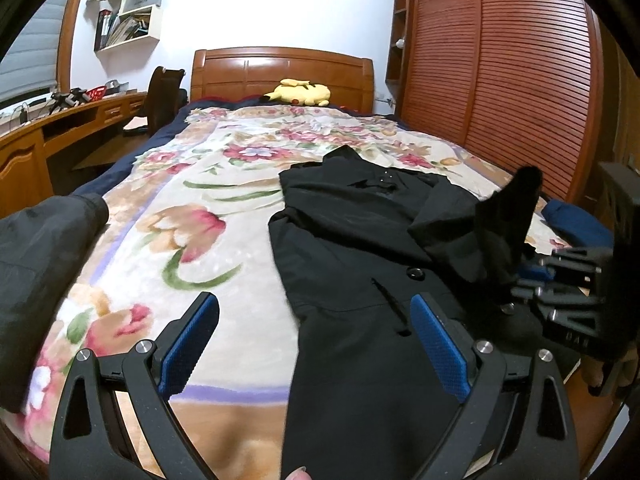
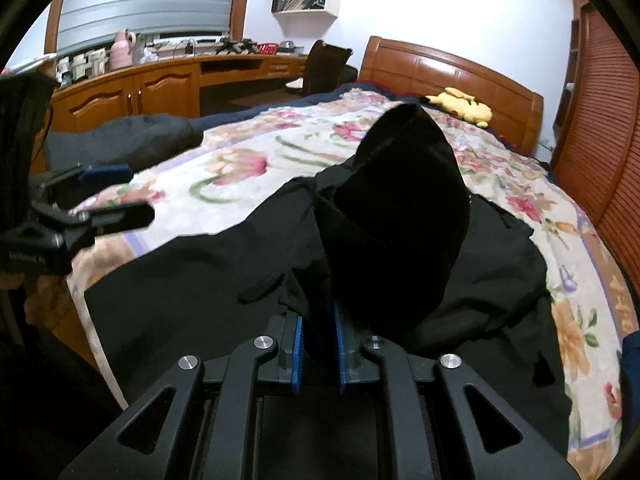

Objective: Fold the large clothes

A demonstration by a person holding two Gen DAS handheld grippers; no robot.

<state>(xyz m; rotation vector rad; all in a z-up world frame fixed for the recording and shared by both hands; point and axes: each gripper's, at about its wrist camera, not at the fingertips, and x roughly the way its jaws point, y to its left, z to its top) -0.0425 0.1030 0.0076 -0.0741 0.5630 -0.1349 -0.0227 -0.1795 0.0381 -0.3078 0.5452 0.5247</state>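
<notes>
Black coat (image 1: 360, 248) | spread on floral blanket (image 1: 200, 208) | sleeve (image 2: 400, 208) raised

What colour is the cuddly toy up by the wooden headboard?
Yellow. The soft yellow plush toy shows best in the left wrist view.

- Left gripper (image 1: 315, 344): matte black linkage arms, triangular cut-outs, silver round pivot screws, textured blue pads (image 1: 440, 350).
- Right gripper (image 2: 319, 354): same black frame, blue pads, silver screws.
</notes>
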